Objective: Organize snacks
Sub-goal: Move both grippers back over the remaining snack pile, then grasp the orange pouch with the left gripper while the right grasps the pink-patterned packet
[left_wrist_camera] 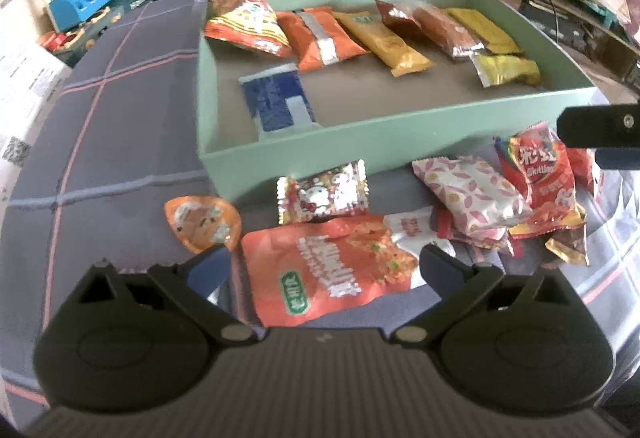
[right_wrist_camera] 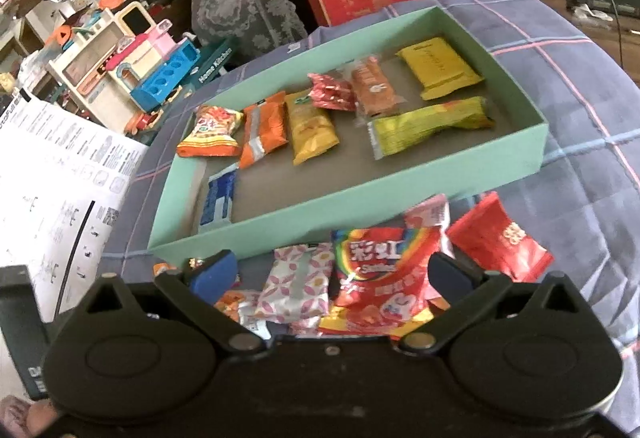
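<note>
Left tool (left_wrist_camera: 325, 262): we see its two fingers spread wide, holding nothing.
Between its fingers: a flat orange foil pouch (left_wrist_camera: 320, 274) on the blue checked cloth (left_wrist_camera: 120, 157).
Just ahead of it: a shiny cat-picture candy wrapper (left_wrist_camera: 322, 193).
Further ahead: a shallow green cardboard box (left_wrist_camera: 304, 153) with a row of snack packets.
Right tool (right_wrist_camera: 333, 273): we see it spread wide too, empty.
Between its fingers: a red rainbow candy bag (right_wrist_camera: 372, 274) and a pink flowery packet (right_wrist_camera: 298, 284).
Ahead of it: the same green box.
</note>
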A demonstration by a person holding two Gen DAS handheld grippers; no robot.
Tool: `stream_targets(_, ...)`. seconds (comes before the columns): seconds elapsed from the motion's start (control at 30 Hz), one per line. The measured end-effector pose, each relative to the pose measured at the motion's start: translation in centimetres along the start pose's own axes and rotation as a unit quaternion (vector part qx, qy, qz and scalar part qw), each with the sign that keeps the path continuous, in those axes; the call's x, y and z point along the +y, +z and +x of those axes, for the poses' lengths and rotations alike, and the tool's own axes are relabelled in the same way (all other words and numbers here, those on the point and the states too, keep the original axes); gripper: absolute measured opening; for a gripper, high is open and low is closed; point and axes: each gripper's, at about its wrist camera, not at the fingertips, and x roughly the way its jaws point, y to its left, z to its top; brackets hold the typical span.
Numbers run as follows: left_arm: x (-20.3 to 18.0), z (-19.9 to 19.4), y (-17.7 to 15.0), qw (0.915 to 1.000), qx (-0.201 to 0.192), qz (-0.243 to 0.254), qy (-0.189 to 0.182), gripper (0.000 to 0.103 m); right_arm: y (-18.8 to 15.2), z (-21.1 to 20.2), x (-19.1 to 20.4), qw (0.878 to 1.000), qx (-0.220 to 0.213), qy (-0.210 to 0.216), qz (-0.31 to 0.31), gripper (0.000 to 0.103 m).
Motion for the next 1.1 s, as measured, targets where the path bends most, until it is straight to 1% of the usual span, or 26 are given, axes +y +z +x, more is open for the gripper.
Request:
stream_targets(0.07,-0.2,0.5,0.0,0.9999,0.005,0.005,-0.007,0.102,0.1,0.2,0.1,1.0,0.002,0.001,-0.002,0.102)
stream_targets(0.1,-0.2,0.7,-0.1,0.9999,0.007,0.006,-0.013,0.102,0.1,0.3,0.3,1.0,0.003,0.0,-0.004,0.098)
stream_targets(0.13,-0.2,0.7,-0.3,0.9998,0.007,0.005,-0.017,0.1,0.1,0.5,0.4,1.0,0.004,0.0,-0.007,0.096)
stream_targets(0.17,-0.3,0.7,-0.5,0.9998,0.006,0.005,-0.019,0.095,0.2,0.6,0.4,1.0,0.006,0.0,-0.009,0.094)
stream_targets(0.2,-0.3,0.6,-0.7,0.9997,0.006,0.007,-0.022,0.09,0.2,0.6,0.5,1.0,0.006,0.0,-0.011,0.087)
stream_targets(0.23,-0.4,0.5,-0.9,0.9996,0.009,0.01,-0.026,0.084,0.3,0.7,0.7,1.0,0.005,-0.001,-0.016,0.082)
stream_targets(0.27,-0.4,0.4,-1.2,0.9995,0.007,0.015,-0.027,0.083,0.4,0.8,0.8,1.0,0.005,-0.001,-0.021,0.076)
stream_targets(0.3,-0.6,0.2,-1.6,0.9995,0.004,0.023,-0.023,0.078,0.4,1.0,1.1,1.0,0.007,0.0,-0.027,0.071)
stream_targets(0.33,-0.8,0.0,-1.9,0.9993,0.002,0.029,-0.022,0.077,0.5,1.2,1.3,0.999,0.01,0.002,-0.03,0.069)
stream_targets(0.4,-1.0,-0.5,-2.6,0.9989,0.003,0.033,-0.033,0.077,0.6,1.6,1.8,0.999,0.021,0.011,-0.041,0.063)
stream_targets(0.53,-1.6,-1.6,-3.7,0.9975,0.007,0.034,-0.062,0.077,0.5,3.2,3.4,0.997,0.036,0.013,-0.073,0.062)
stream_targets(0.63,-1.3,-2.1,-3.8,0.9964,0.011,0.025,-0.08,0.076,0.8,4.9,4.0,0.995,0.056,0.005,-0.082,0.062)
stream_targets(0.7,-0.7,-2.3,-3.6,0.9969,0.006,0.013,-0.077,0.075,1.1,6.2,4.1,0.994,0.071,-0.001,-0.083,0.062)
stream_targets(0.83,0.8,-2.4,-2.7,0.9986,-0.008,-0.003,-0.052,0.075,0.7,8.0,4.3,0.991,0.095,-0.011,-0.093,0.063)
stream_targets(0.87,1.2,-2.3,-2.4,0.9987,-0.008,-0.008,-0.049,0.076,0.5,8.0,4.6,0.99,0.089,-0.013,-0.107,0.061)
stream_targets(0.9,1.5,-2.1,-2.2,0.9987,-0.008,-0.01,-0.049,0.076,0.3,8.0,5.0,0.988,0.09,-0.016,-0.12,0.057)
stream_targets(0.93,1.6,-2.0,-2.0,0.9986,-0.007,-0.01,-0.052,0.077,0.0,7.9,5.4,0.987,0.089,-0.017,-0.132,0.054)
stream_targets(0.97,1.5,-1.7,-1.6,0.9985,-0.005,-0.006,-0.054,0.077,-0.1,7.8,5.5,0.986,0.089,-0.018,-0.139,0.05)
stream_targets(1.0,1.2,-1.4,-1.4,0.9984,-0.004,0.004,-0.055,0.078,-0.2,7.6,5.5,0.986,0.089,-0.018,-0.143,0.048)
stream_targets(1.1,-0.1,-0.5,-0.7,0.9977,-0.004,0.042,-0.053,0.079,-0.7,6.7,4.9,0.987,0.084,-0.019,-0.137,0.048)
